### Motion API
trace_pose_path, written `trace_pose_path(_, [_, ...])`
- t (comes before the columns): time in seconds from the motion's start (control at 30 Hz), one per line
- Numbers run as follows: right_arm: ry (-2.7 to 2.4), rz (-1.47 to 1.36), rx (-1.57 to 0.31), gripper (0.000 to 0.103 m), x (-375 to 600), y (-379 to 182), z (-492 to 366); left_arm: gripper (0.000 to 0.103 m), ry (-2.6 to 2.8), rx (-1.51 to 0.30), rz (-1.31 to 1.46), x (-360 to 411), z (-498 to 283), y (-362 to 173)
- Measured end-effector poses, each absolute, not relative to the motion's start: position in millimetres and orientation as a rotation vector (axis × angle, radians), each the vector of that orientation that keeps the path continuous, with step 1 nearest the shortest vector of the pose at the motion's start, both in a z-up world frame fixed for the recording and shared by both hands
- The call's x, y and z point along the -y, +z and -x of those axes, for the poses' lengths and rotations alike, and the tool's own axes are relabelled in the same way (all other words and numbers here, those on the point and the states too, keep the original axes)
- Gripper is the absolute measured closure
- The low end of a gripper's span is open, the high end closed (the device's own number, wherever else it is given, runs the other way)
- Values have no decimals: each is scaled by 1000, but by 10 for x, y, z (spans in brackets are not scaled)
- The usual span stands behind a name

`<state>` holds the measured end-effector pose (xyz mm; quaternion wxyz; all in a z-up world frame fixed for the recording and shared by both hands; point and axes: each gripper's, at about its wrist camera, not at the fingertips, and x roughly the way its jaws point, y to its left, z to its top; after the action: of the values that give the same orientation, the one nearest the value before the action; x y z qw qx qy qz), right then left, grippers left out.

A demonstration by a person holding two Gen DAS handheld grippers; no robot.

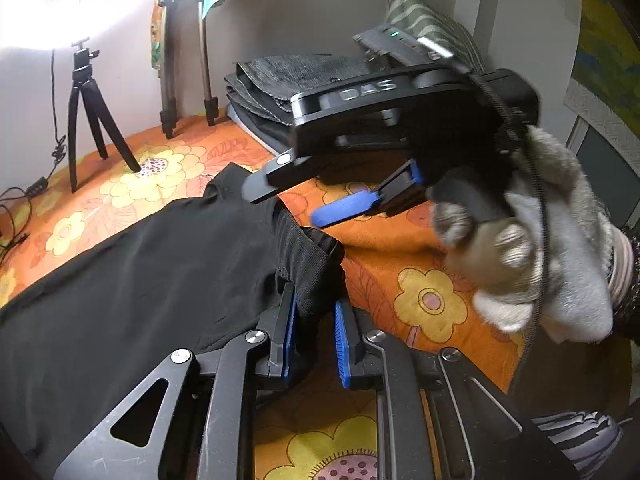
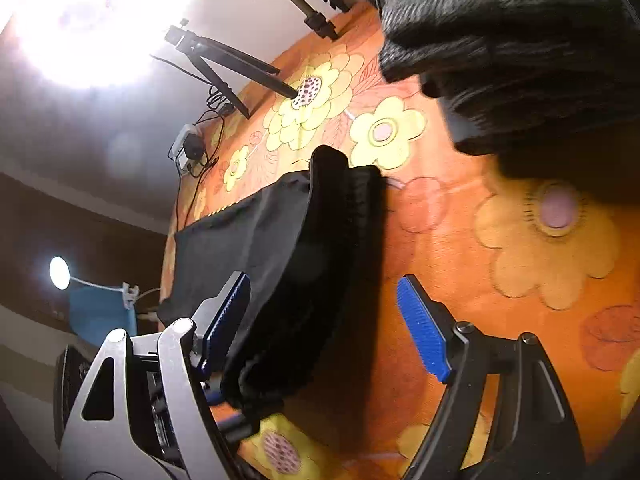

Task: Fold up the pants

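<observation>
The left gripper pinches the ribbed waistband of the black fabric pants, while the right gripper spreads wide just beyond it.

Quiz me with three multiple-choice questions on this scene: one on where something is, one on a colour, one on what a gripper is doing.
1. Where is the pile of folded clothes?
A. at the far edge of the sheet by the wall
B. on a chair
C. on the small tripod

2. What colour are the pants being folded?
A. white
B. black
C. red

3. How does the right gripper stand?
A. clamped shut on a tripod leg
B. shut on nothing
C. jaws wide apart

Answers:
1 A, it sits beside the wall.
2 B, black cloth on the orange floral sheet.
3 C, its blue pads stand far apart.
</observation>
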<state>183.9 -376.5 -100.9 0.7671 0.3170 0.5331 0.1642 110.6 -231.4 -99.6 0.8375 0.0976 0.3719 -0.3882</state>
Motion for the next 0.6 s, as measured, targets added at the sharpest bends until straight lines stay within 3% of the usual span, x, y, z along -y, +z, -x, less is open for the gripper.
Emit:
trace_pose_path(0.37, [374, -870, -1200, 25, 3709, -1265, -1991, 88, -836, -770, -144, 2219, -1149, -937])
trace_pose_path(0.43, [369, -880, -1195, 41, 3700, -1271, -2009, 88, -835, -768, -134, 2196, -1137, -931])
trace_pose_path(0.47, [369, -882, -1191, 44, 3695, -1267, -2017, 88, -836, -767, -132, 2190, -1135, -930])
trace_pose_path(0.6, [350, -856, -1169, 77, 3647, -1191, -2057, 89, -843, -766, -115, 2166, -1124, -933])
